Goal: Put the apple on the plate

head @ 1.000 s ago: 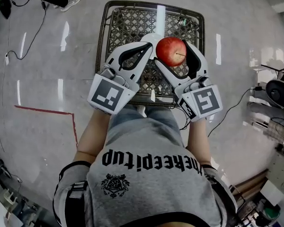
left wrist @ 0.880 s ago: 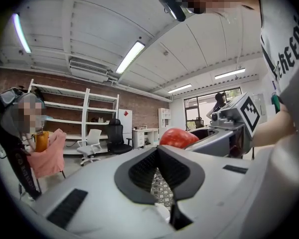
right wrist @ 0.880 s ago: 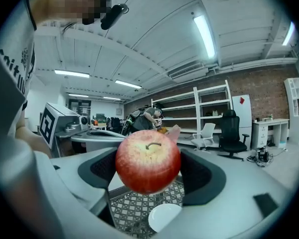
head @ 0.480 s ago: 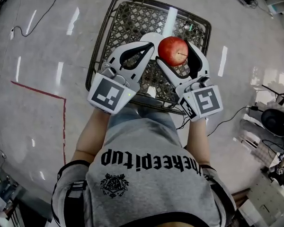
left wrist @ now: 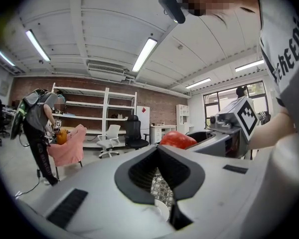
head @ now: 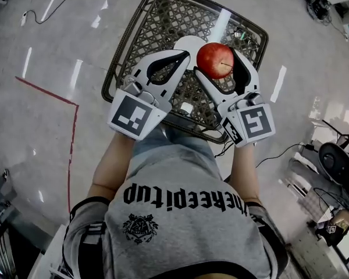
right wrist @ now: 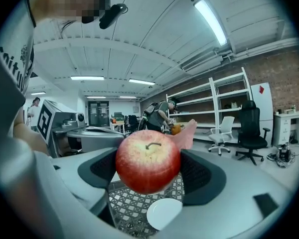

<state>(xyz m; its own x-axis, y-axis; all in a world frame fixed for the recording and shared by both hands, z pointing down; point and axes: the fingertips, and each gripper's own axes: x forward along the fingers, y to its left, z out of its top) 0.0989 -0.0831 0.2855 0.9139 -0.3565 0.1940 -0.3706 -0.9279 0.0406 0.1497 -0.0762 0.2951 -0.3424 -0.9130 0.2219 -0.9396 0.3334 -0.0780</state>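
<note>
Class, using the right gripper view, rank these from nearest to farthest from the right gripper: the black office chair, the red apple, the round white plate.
1. The red apple: clamped between the jaws, centre of view.
2. The round white plate: lower down, below the apple, on the metal mesh table.
3. The black office chair: far across the room, at the right.

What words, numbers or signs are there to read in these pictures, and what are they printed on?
"keepitup": on the person's grey T-shirt, upside down to the head view; the letters before it look like "the" but sit in a fold.
Emblem below that print: its lettering is too small to read.
Square markers on the two cubes: black-and-white patterns, no letters.
Apple: no sticker or print shows.
</note>
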